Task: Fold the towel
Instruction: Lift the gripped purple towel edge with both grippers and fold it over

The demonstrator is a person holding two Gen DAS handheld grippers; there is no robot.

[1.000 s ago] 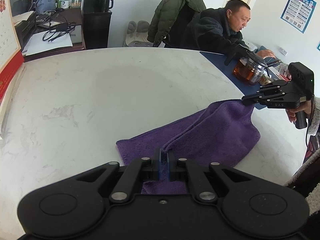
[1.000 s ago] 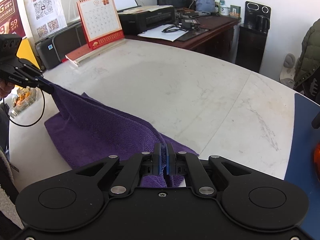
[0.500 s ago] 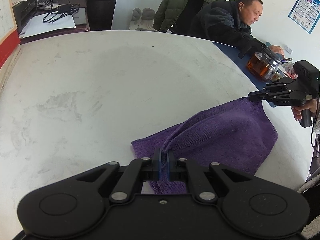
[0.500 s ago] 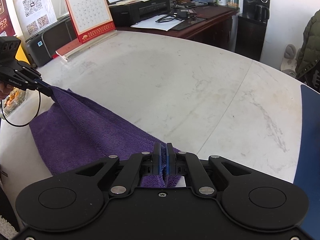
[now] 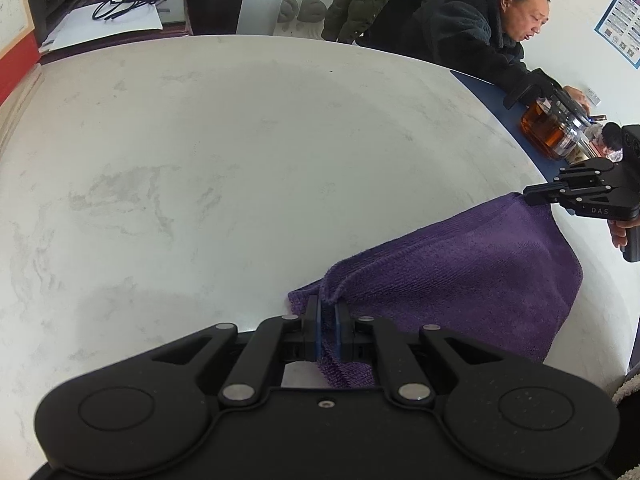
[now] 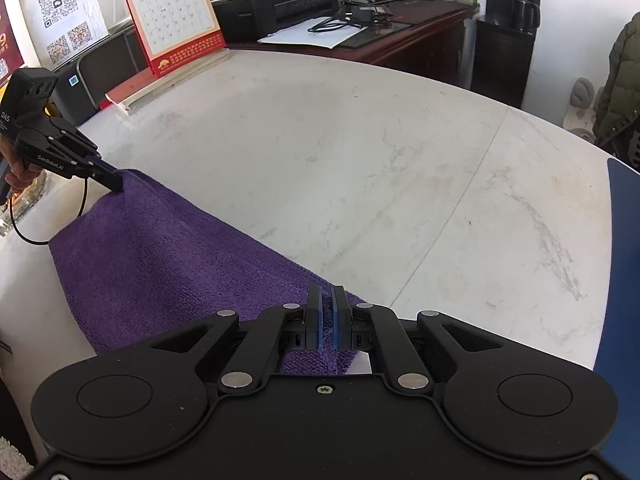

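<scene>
A purple towel point(image 5: 460, 276) lies doubled over near the white table's front edge; it also shows in the right wrist view point(image 6: 160, 264). My left gripper point(image 5: 327, 308) is shut on one corner of its top layer. My right gripper point(image 6: 326, 300) is shut on the other corner. Each gripper shows in the other's view, the right one point(image 5: 530, 199) and the left one point(image 6: 116, 184), both pinching the towel's raised edge, which spans taut between them just above the table.
A white marble table point(image 5: 240, 160) spreads ahead. A glass teapot point(image 5: 554, 130) stands on a blue mat at the right, beside a seated man point(image 5: 488, 36). A desk calendar point(image 6: 172, 16) and a book stand at the table's far left edge.
Both grippers have carried the towel's held edge back toward the front of the table, drawing the top layer over the lower one. Both stay shut on the towel.
</scene>
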